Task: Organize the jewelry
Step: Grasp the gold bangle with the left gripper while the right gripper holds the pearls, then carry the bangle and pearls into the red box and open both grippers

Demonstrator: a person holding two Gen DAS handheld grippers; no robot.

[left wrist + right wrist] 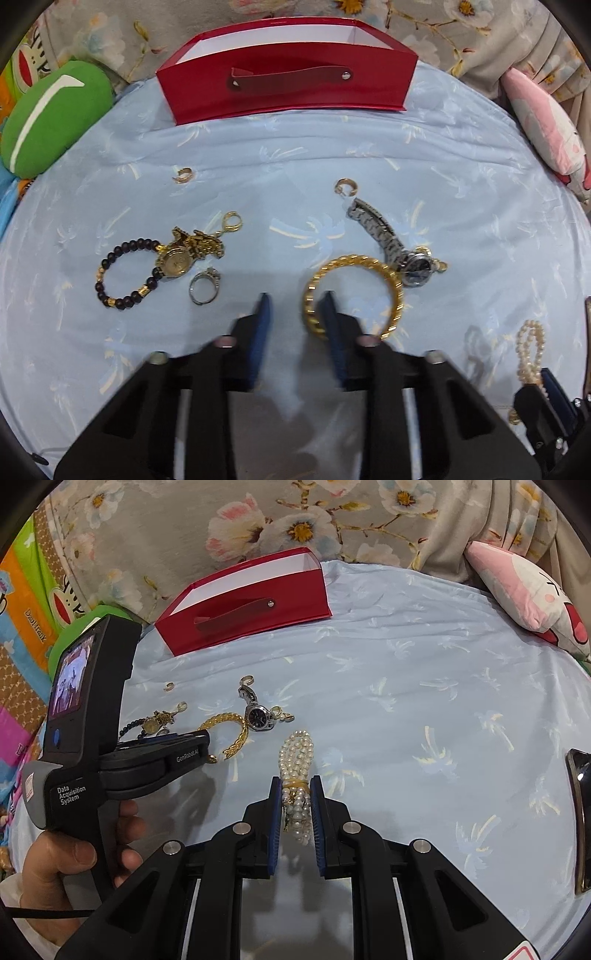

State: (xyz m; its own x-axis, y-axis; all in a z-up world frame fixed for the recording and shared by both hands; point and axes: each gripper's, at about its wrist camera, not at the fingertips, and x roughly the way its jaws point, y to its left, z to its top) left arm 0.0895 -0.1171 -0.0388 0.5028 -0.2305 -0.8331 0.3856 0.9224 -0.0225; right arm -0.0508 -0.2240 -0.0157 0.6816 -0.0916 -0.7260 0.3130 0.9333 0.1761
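Right gripper (pixel 294 794): jaws closed in on the pearl bracelet (pixel 297 775), blue pads pressing both sides of the strands at the gold band; the bracelet's far loop lies on the blue sheet (pixel 424 672).
Left gripper (pixel 295 302): fingers apart, nothing between them; the right fingertip sits over the near-left rim of the gold bangle (pixel 352 295), contact unclear.
Silver ring (pixel 204 287): flat on the sheet, just left of the left gripper's fingers.
Silver watch (pixel 402 251): just beyond the bangle on its right, band running away from the camera, dark dial touching the bangle's edge.
Gold watch (pixel 184 253): left of the ring, lying against the dark bead bracelet (pixel 125 275).
Hoop earrings: one (pixel 183 174) far left, one (pixel 345 186) by the silver watch's band end.
Red box (pixel 288 85): open, at the sheet's far edge, well apart from the jewelry.
Edges: green cushion (pixel 51 118) left, pink cushion (pixel 546 122) right.
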